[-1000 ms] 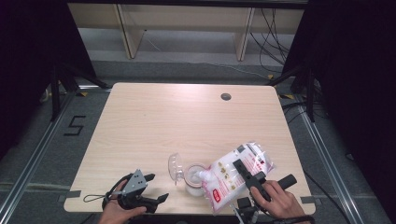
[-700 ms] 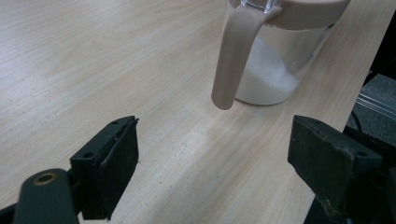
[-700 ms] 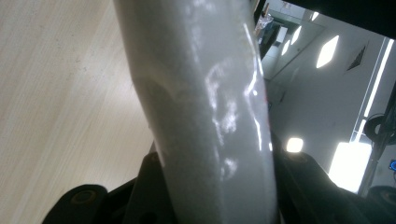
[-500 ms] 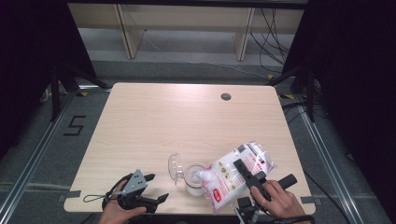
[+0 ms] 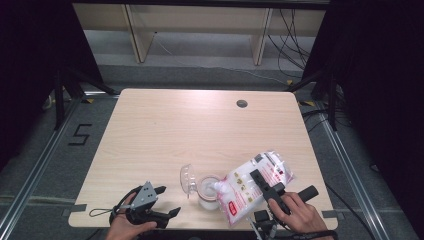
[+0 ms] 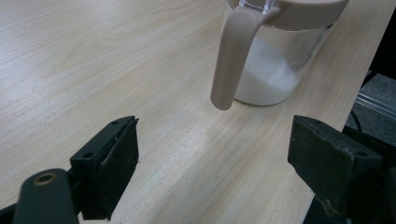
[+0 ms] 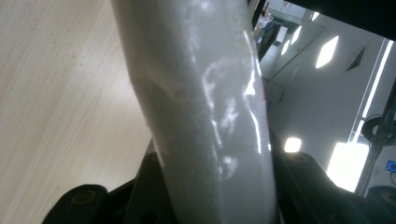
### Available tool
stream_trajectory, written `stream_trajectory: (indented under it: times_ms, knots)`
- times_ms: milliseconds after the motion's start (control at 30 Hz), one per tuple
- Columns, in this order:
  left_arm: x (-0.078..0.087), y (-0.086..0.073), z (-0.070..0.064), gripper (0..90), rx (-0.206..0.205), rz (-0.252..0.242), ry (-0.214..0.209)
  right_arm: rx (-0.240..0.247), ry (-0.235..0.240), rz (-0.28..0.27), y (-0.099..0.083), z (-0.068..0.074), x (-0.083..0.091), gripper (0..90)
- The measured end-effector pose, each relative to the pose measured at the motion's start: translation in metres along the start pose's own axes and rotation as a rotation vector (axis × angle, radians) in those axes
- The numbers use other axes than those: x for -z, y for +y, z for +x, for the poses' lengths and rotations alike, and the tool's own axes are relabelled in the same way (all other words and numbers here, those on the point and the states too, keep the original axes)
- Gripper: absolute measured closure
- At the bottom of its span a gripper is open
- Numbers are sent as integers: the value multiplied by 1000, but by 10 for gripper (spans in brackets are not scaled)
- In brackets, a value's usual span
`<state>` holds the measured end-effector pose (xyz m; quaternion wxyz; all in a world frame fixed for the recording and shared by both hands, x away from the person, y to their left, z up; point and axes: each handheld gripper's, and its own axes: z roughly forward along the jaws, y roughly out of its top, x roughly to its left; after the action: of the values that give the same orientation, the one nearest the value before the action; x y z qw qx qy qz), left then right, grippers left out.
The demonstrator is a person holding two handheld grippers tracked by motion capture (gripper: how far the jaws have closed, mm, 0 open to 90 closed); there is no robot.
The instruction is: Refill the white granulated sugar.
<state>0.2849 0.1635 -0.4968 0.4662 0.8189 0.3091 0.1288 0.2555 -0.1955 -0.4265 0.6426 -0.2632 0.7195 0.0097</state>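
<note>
A clear plastic bag (image 5: 252,184) of white grains, with red print, is held tilted over a small clear jar (image 5: 207,192) near the table's front edge. The bag's lower end hangs at the jar's mouth. My right gripper (image 5: 261,183) is shut on the bag (image 7: 210,107), which fills the space between its jaws. The jar (image 6: 275,51) has a beige rim and handle and holds white grains at its bottom; its clear lid (image 5: 187,178) stands open to the left. My left gripper (image 5: 162,201) rests open on the table, left of the jar, nothing between its jaws (image 6: 215,163).
The light wooden table (image 5: 200,130) has a round cable hole (image 5: 242,103) at its back right. Its front edge runs just below both hands. Shelving and cables stand beyond the far edge.
</note>
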Motion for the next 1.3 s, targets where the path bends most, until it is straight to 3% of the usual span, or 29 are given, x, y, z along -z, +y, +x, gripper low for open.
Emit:
stream_trajectory:
  times_ms: [200, 333, 667, 833, 1067, 1100, 1133, 1300]
  knots:
    - [-1, 0, 0, 161, 6, -5, -1, -10, 0, 6, 0, 0, 1, 695]
    - [0, 0, 0, 162, 7, 0, 2, 13, -10, -6, 0, -2, 0, 694]
    - [0, 0, 0, 161, -1, 4, 1, -24, 5, 2, -1, 1, 0, 696]
    - [1, 0, -1, 161, 3, 3, 8, -11, 0, -19, -2, 1, -1, 699]
    - [-1, 0, -1, 161, 14, -14, 4, -32, 29, 3, -5, 4, -1, 704]
    - [0, 0, 0, 161, 4, -6, 5, 61, 14, -59, -4, -1, -5, 704]
    - [0, 0, 0, 162, 6, -4, 2, -53, 26, 2, -6, 7, -2, 705]
    - [0, 0, 0, 162, 4, -5, 7, -32, 21, -2, -6, 5, -2, 706]
